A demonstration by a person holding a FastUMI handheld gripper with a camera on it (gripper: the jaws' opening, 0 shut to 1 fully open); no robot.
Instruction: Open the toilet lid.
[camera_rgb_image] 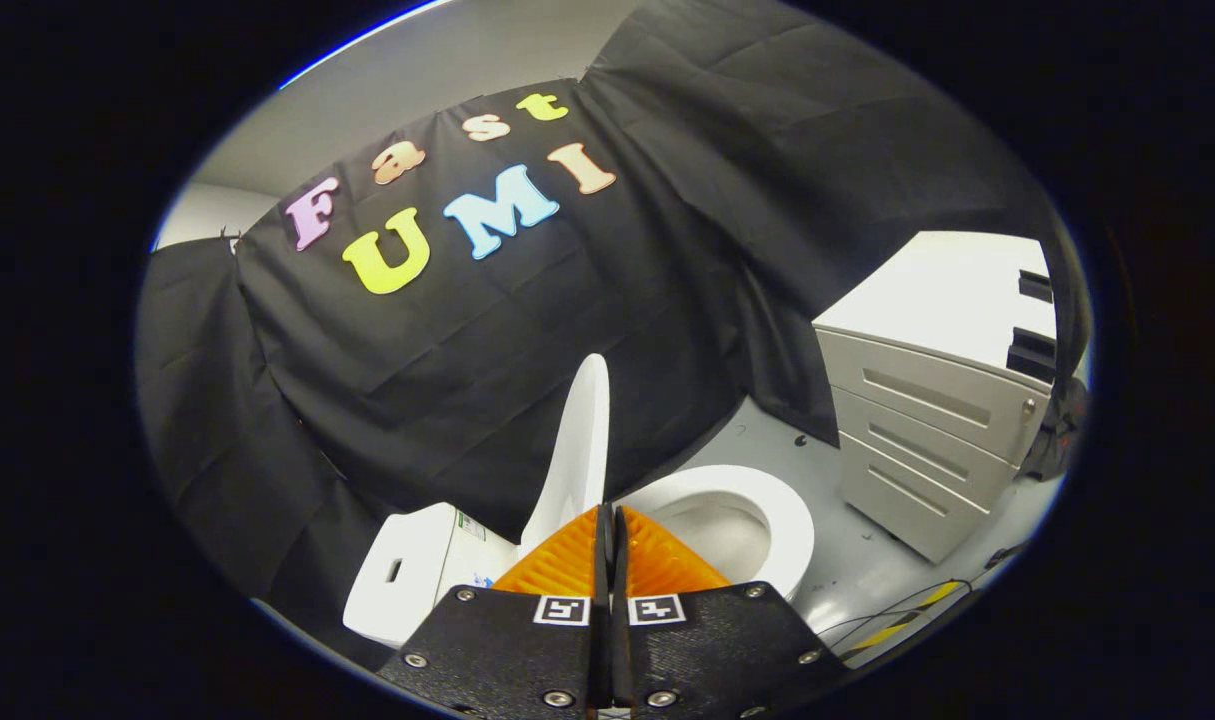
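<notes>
Gripper view: toilet lid raised upright beyond fingers pressed together, bowl alongside.

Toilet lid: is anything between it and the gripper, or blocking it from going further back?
Nothing visible does. The toilet lid stands raised just beyond the gripper, whose orange fingers are closed together on nothing. Behind the lid are the tank and the black cloth wall.

Mock bathroom booth (toilet, drawer cabinet)
</notes>
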